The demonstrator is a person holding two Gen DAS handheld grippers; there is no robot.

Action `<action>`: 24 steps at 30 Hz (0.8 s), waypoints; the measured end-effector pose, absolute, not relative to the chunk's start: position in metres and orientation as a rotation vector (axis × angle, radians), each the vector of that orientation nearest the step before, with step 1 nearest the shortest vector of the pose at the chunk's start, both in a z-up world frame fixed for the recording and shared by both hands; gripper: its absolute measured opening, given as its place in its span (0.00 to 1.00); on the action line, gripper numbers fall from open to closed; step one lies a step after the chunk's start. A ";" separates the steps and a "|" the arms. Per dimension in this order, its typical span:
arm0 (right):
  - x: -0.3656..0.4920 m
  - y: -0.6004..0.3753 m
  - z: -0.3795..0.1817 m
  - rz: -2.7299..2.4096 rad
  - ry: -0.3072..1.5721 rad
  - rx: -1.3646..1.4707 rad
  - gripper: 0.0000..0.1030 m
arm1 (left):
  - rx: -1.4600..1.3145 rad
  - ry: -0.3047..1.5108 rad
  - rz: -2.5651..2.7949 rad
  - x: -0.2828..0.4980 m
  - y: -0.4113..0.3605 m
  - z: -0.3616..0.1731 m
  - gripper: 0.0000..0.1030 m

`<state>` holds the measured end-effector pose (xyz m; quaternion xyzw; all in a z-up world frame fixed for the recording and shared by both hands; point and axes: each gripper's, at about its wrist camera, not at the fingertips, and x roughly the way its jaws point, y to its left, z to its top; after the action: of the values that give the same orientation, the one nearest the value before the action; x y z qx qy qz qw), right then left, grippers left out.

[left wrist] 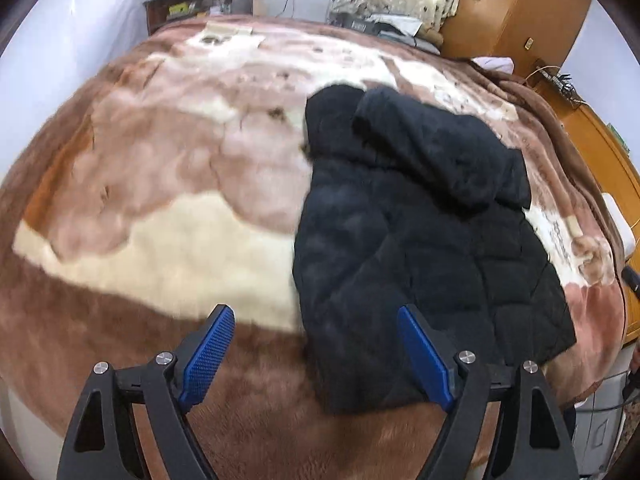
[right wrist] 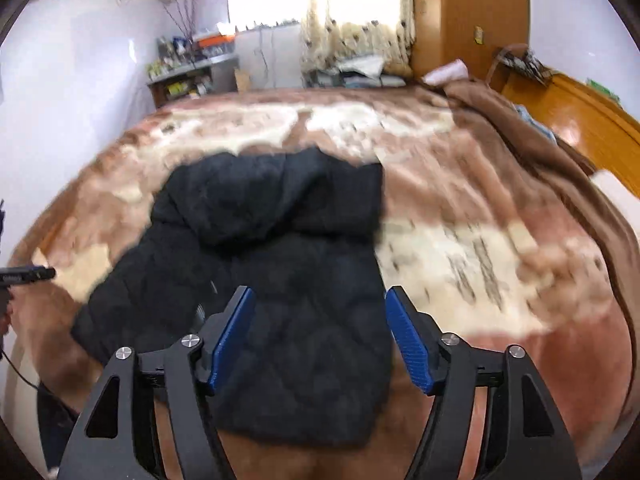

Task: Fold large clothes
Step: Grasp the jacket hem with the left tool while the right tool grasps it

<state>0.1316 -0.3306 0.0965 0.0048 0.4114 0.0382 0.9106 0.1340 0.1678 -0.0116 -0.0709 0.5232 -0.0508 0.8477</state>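
Jacket [left wrist: 420, 240] folded on blanket [left wrist: 160, 200]; left gripper [left wrist: 316, 320] wide, empty. Right gripper [right wrist: 320, 304] wide over jacket; only its view shows window [right wrist: 260, 8].

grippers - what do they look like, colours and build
Both look alike. The left gripper and right gripper have matte black angular linkage arms with triangular cut-outs and round silver pivot bolts. Each finger carries a flat blue pad with fine dotted grip texture. No sleeves or markings are visible.

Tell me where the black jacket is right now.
The black jacket lies flat on the brown blanket covering the bed, hood toward the window, just ahead of both open grippers.
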 end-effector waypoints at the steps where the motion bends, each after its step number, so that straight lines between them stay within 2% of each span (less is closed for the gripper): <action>1: 0.122 -0.335 0.084 0.062 0.870 0.012 0.66 | -0.158 1.114 -0.114 0.129 0.167 -0.019 0.81; 11: 0.086 -0.368 -0.002 -0.013 0.989 0.151 0.68 | -0.192 1.183 -0.124 0.109 0.145 -0.077 0.81; 15: 0.090 -0.376 -0.021 -0.011 1.007 0.245 0.72 | -0.205 1.204 -0.103 0.112 0.141 -0.095 0.81; 24: 0.107 -0.372 -0.050 0.006 1.053 0.294 0.72 | -0.284 1.239 -0.085 0.123 0.139 -0.119 0.81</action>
<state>0.1073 -0.3717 -0.0496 0.1397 0.5005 0.0027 0.8544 0.1227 0.1386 -0.1186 -0.1325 0.5784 -0.0395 0.8039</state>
